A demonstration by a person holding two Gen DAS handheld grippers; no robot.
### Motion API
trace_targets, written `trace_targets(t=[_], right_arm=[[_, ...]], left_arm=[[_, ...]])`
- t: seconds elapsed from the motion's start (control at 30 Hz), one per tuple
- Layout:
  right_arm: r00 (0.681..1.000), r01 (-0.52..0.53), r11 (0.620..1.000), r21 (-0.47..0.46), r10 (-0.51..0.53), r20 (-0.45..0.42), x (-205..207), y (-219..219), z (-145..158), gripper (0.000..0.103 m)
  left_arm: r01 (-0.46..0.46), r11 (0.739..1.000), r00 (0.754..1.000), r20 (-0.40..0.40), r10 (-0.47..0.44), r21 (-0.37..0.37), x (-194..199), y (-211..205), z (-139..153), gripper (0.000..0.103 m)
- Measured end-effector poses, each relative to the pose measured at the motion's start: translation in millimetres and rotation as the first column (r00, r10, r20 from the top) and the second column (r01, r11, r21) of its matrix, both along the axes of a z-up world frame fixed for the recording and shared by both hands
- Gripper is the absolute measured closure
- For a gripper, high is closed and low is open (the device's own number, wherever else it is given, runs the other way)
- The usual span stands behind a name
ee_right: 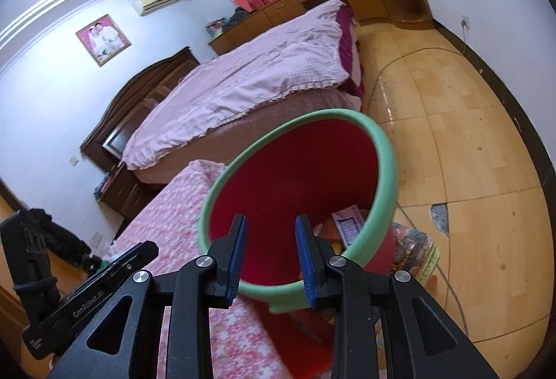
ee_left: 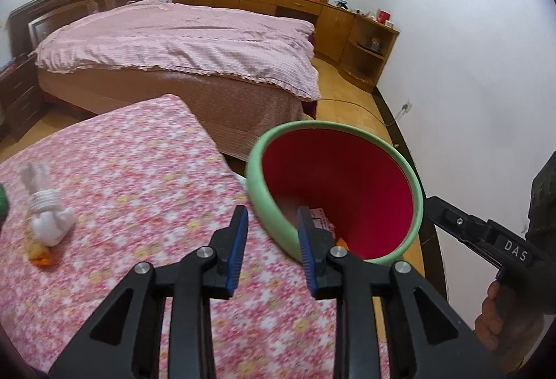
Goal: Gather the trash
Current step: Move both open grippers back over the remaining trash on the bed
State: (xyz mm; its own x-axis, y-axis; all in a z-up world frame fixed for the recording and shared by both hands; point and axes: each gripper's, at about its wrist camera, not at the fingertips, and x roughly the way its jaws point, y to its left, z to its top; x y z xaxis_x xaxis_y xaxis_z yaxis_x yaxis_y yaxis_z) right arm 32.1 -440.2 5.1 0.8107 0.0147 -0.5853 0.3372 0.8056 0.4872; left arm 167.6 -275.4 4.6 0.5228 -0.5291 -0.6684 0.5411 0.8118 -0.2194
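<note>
A red trash bin with a green rim [ee_left: 347, 136] stands beside the pink floral table [ee_left: 139, 170]; it also shows in the right wrist view [ee_right: 382, 149]. Paper packaging [ee_left: 321, 219] lies inside it, also visible in the right wrist view [ee_right: 351, 222]. My left gripper [ee_left: 272, 229] is open and empty at the bin's near rim. My right gripper [ee_right: 271, 240] is open and empty over the bin's mouth. A crumpled white wrapper [ee_left: 47, 208] and an orange scrap [ee_left: 40, 255] lie on the table at the left.
A bed with a pink cover [ee_left: 180, 42] stands behind the table. Wooden cabinets [ee_left: 347, 21] line the far wall. A cable [ee_right: 399, 66] runs across the wooden floor. Colourful packets [ee_right: 413, 250] lie by the bin's foot.
</note>
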Motion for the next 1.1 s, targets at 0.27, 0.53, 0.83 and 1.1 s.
trace_targets(t=[0.27, 0.53, 0.83, 1.1], right_arm=[[0.997, -0.077, 0.997, -0.011, 0.077, 0.007, 7.3, 33.5, 10.7, 0.056], [0.989, -0.15, 0.989, 0.015, 0.15, 0.009, 26.1, 65.9, 14.6, 0.054], [0.974, -0.225, 0.973, -0.048, 0.223, -0.037, 56.2, 112.8, 14.6, 0.053], [0.956, -0.293, 0.951, -0.1, 0.289, -0.051, 86.0, 153.6, 16.1, 0.041]], left_arm=[[-0.09, 0.996, 0.996, 0.026, 0.09, -0.004, -1.9, 45.6, 13.0, 0.07], [-0.194, 0.981, 0.98, 0.051, 0.194, 0.007, 6.6, 101.2, 20.4, 0.07], [-0.325, 0.945, 0.945, 0.059, 0.323, 0.036, 22.2, 159.6, 19.7, 0.069], [-0.41, 0.909, 0.911, 0.079, 0.404, 0.079, 41.5, 199.9, 9.1, 0.062]])
